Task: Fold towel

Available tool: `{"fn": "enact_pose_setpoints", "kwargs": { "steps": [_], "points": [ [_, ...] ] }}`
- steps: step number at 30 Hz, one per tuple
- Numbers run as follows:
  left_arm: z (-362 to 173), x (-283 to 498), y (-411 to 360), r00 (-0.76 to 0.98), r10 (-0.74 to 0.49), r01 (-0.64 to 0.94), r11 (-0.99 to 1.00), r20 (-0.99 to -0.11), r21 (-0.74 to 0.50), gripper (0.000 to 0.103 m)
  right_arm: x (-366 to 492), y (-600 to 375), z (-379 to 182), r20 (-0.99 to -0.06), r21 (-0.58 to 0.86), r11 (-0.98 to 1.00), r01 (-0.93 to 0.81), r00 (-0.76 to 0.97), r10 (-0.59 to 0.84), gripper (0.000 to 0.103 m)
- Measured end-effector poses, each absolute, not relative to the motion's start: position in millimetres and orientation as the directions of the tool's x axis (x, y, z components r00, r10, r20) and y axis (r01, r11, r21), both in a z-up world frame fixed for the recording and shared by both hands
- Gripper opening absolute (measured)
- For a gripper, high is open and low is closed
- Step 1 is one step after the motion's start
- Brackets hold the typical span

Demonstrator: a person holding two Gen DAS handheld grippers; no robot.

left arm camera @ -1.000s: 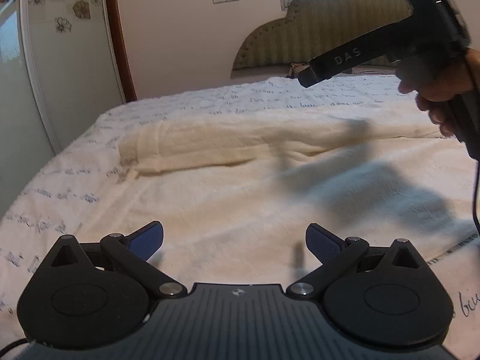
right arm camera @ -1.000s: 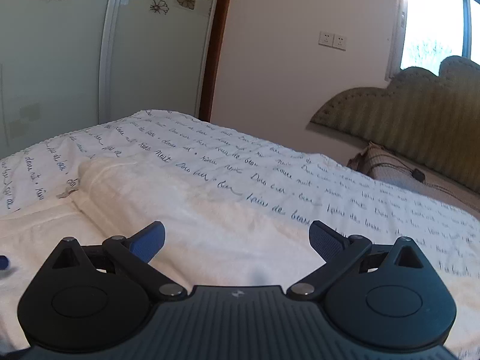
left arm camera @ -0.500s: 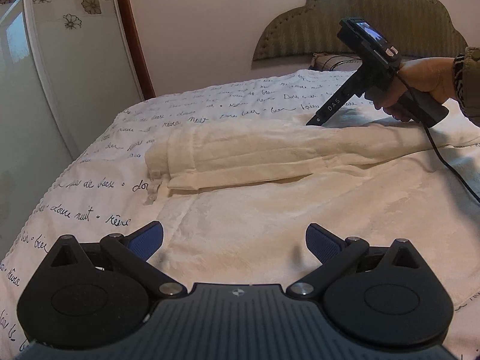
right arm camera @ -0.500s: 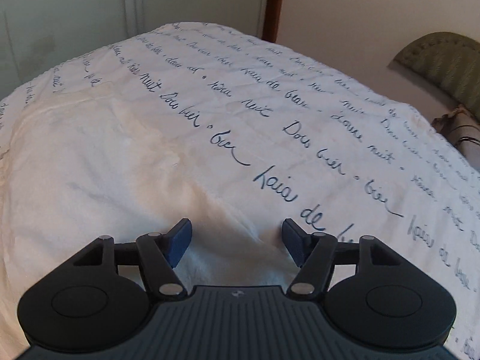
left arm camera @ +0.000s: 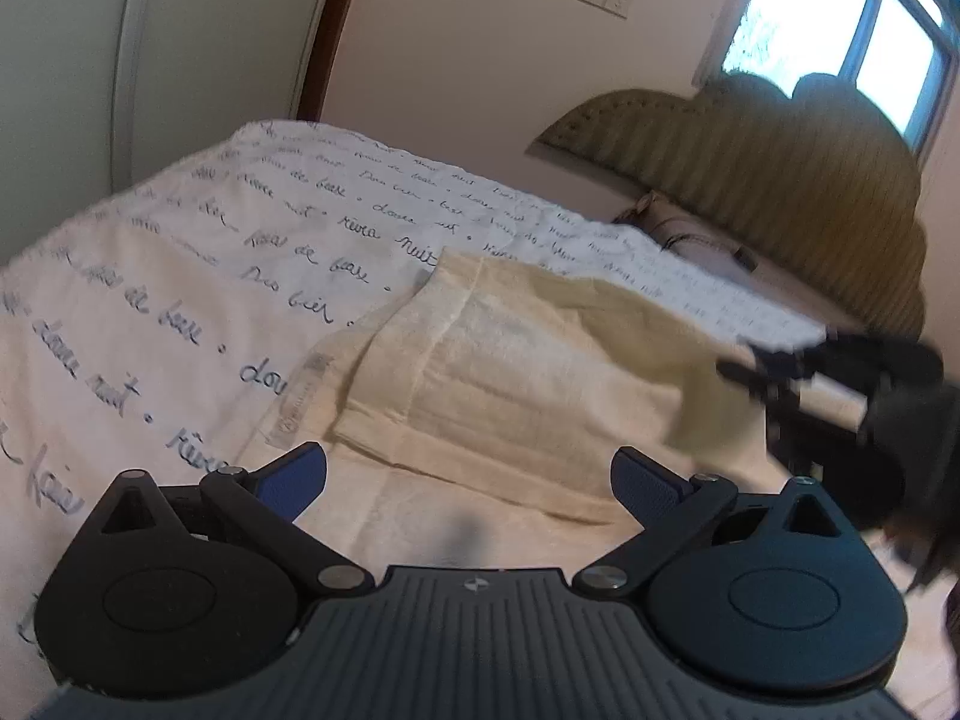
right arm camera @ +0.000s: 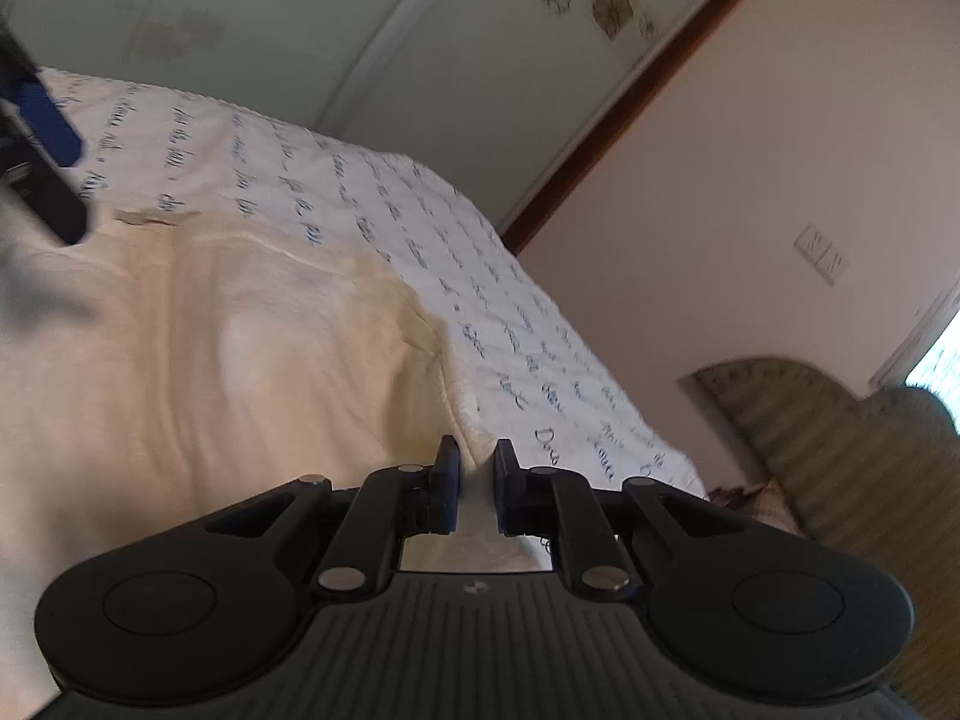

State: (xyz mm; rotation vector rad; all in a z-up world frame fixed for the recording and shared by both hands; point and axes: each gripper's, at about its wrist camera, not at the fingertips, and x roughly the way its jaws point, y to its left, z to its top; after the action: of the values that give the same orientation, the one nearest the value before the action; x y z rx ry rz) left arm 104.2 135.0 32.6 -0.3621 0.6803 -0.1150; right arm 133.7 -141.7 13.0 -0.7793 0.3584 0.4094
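A cream towel (left arm camera: 516, 372) lies on the bed, its far edge folded over toward me. My left gripper (left arm camera: 471, 477) hovers open just in front of the folded end, nothing between its blue pads. In the right wrist view the same towel (right arm camera: 198, 360) spreads to the left, and my right gripper (right arm camera: 477, 474) is shut on a pinch of its edge. The right gripper (left arm camera: 756, 372) also shows blurred at the right of the left wrist view, holding the towel's lifted edge. A blue finger of the left gripper (right arm camera: 48, 114) pokes in at the upper left.
The bed is covered by a white sheet printed with dark script (left arm camera: 180, 300). A padded green headboard (left arm camera: 780, 168) and a pillow stand at the far end, under a window (left arm camera: 840, 30). A wardrobe door (right arm camera: 300, 30) and a wall with sockets (right arm camera: 822, 252) lie beyond the bed.
My right gripper has closed from open onto the towel's edge and lifted it. My left gripper swung closer to the folded left end of the towel, staying open.
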Motion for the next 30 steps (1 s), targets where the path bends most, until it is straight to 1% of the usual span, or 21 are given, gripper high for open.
{"fn": "enact_pose_setpoints", "kwargs": {
  "steps": [3,5,6,8,12,15,17,18,20,21,22,24,25,26,27,28,29,30],
  "points": [
    [29,100,163,0.765,-0.384,-0.016,0.791,-0.517,-0.612,0.102,65,-130,15,-0.399,-0.67,0.571,-0.475,0.878,0.263,0.012],
    [22,98,172,0.733,-0.483,-0.015,0.692,-0.478,-0.722,0.102,22,-120,9,-0.399,-0.707,0.509,-0.491,0.871,0.285,0.012],
    [20,99,173,0.715,-0.52,-0.009,0.66,-0.467,-0.751,0.102,2,-115,2,-0.4,-0.737,0.465,-0.49,0.871,0.284,0.012],
    [15,98,169,0.684,-0.55,-0.015,0.646,-0.479,-0.763,0.102,-28,-108,-14,-0.437,-0.761,0.388,-0.52,0.853,0.284,0.012],
    [10,88,163,0.669,-0.52,-0.041,0.687,-0.531,-0.725,0.102,-57,-108,-43,-0.512,-0.728,0.37,-0.577,0.817,0.267,0.011],
    [8,77,168,0.684,-0.489,-0.067,0.697,-0.541,-0.714,0.102,-67,-109,-56,-0.511,-0.731,0.372,-0.572,0.82,0.258,0.011],
    [11,67,167,0.704,-0.459,-0.069,0.714,-0.541,-0.696,0.102,-76,-106,-67,-0.491,-0.781,0.302,-0.547,0.836,0.244,0.011],
    [12,62,166,0.714,-0.437,-0.074,0.729,-0.547,-0.681,0.102,-77,-106,-70,-0.484,-0.788,0.3,-0.538,0.842,0.238,0.011],
    [11,59,165,0.717,-0.4,-0.104,0.748,-0.571,-0.655,0.102,-71,-109,-66,-0.49,-0.748,0.375,-0.548,0.836,0.247,0.011],
    [8,58,166,0.713,-0.392,-0.131,0.74,-0.581,-0.66,0.102,-67,-111,-63,-0.493,-0.725,0.408,-0.555,0.832,0.255,0.011],
    [3,58,170,0.715,-0.39,-0.156,0.72,-0.58,-0.676,0.1,-65,-113,-62,-0.495,-0.711,0.428,-0.558,0.83,0.258,0.011],
    [-5,57,176,0.723,-0.352,-0.22,0.699,-0.595,-0.681,0.087,-61,-109,-62,-0.482,-0.711,0.447,-0.543,0.839,0.253,0.012],
    [-9,56,179,0.712,-0.334,-0.256,0.695,-0.617,-0.672,0.068,-60,-107,-63,-0.467,-0.725,0.445,-0.526,0.85,0.245,0.013],
    [-12,57,181,0.702,-0.335,-0.269,0.692,-0.629,-0.67,0.051,-57,-106,-64,-0.447,-0.746,0.439,-0.501,0.865,0.227,0.017],
    [-16,57,184,0.696,-0.338,-0.277,0.687,-0.634,-0.671,0.044,-58,-107,-64,-0.428,-0.763,0.439,-0.475,0.88,0.208,0.027],
    [-18,56,186,0.696,-0.338,-0.281,0.684,-0.634,-0.673,0.037,-55,-109,-63,-0.414,-0.771,0.445,-0.455,0.89,0.193,0.033],
    [-19,53,188,0.7,-0.328,-0.28,0.69,-0.634,-0.667,0.028,-52,-112,-61,-0.404,-0.775,0.457,-0.436,0.898,0.173,0.043],
    [-18,52,188,0.702,-0.317,-0.275,0.705,-0.637,-0.654,0.022,-48,-118,-59,-0.402,-0.779,0.466,-0.421,0.904,0.144,0.05]
  ]
}}
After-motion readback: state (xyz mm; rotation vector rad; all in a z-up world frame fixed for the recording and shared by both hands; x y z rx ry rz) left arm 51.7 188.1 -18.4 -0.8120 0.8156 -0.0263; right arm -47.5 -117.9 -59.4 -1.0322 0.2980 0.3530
